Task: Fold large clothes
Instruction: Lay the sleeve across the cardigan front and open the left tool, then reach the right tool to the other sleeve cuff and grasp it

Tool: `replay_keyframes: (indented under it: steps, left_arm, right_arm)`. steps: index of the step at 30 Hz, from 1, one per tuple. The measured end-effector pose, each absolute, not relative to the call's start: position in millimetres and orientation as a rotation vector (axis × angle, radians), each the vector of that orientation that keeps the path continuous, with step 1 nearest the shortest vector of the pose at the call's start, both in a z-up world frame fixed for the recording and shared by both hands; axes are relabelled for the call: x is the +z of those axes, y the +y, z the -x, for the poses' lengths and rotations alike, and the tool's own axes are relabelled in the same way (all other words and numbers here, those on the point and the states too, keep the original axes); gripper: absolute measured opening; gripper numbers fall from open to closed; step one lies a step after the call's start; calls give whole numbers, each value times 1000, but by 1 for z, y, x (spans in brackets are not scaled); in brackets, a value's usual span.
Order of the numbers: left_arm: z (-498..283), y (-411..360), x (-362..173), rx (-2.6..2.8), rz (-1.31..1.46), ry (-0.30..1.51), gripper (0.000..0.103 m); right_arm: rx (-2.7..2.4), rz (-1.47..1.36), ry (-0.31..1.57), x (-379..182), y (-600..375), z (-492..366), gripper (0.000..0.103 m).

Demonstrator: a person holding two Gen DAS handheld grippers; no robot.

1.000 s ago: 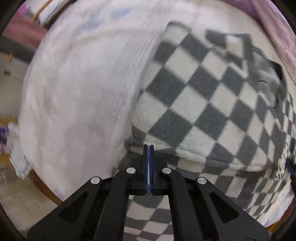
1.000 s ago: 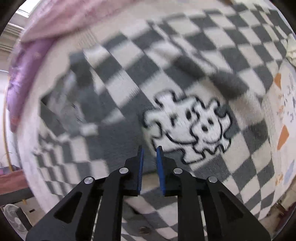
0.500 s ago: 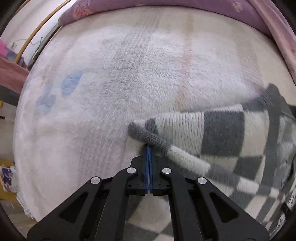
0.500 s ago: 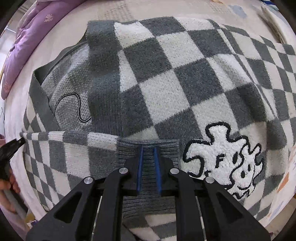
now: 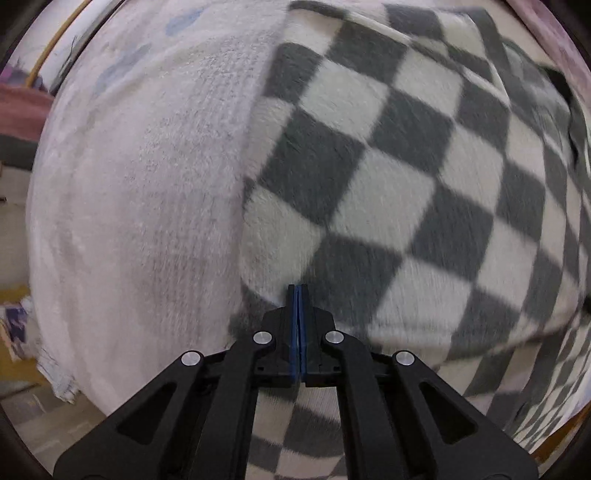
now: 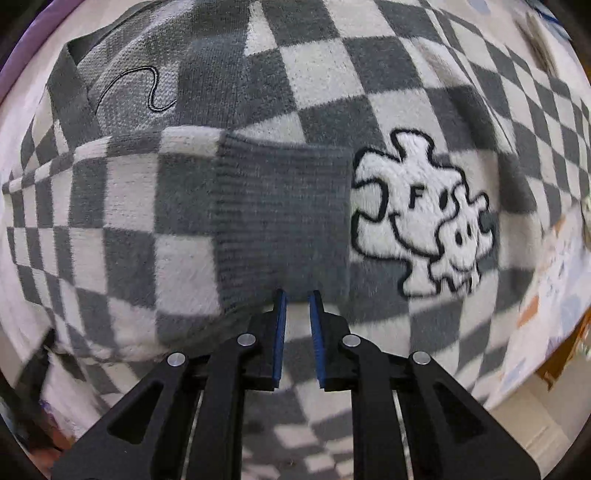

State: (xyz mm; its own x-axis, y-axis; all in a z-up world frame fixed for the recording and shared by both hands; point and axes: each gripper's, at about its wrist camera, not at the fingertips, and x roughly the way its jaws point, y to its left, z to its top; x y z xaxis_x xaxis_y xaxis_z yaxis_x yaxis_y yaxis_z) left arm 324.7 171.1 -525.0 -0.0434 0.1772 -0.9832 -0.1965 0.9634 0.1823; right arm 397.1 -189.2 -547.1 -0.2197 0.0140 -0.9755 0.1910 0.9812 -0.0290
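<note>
A grey-and-white checked fleece sweater point(image 5: 406, 166) lies on a bed, with a fold edge running across just ahead of my left gripper point(image 5: 297, 288). That gripper is shut, pads together, nothing visible between them. In the right wrist view the sweater point(image 6: 332, 92) has a sleeve folded across its front. The sleeve's grey ribbed cuff point(image 6: 280, 206) lies beside a white cartoon patch point(image 6: 424, 218). My right gripper point(image 6: 297, 295) points down at the cuff's near edge. Its jaws are opening, and the blue pads stand apart without pressing on the fabric.
A white fluffy blanket point(image 5: 147, 184) covers the bed left of the sweater. Pink bedding point(image 5: 554, 29) lies at the far right. The bed's edge and the floor point(image 5: 22, 387) show at the lower left. A patterned sheet point(image 6: 546, 288) lies right of the sweater.
Half a second ago my left gripper was over the blanket at a sleeve end; now it hangs over the sweater's fold edge. The right gripper has come closer to the cuff, pads slightly wider.
</note>
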Motion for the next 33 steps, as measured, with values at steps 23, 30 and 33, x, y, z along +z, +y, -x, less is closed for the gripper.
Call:
replay_keyframes:
  steps: [23,30,33]
  left_arm:
    - [-330,129,-434,260,77,1458,75]
    - [-298,101,-349,252,90,1387,75]
    - [-271,86,-312,272,123,1349,76]
  right_arm:
    - [-97,-116,1714,-419,-229,-389,71]
    - [-29,-82,1656,-356,-196,-321,71]
    - [5,-56,1635,-335,-192,-306,71]
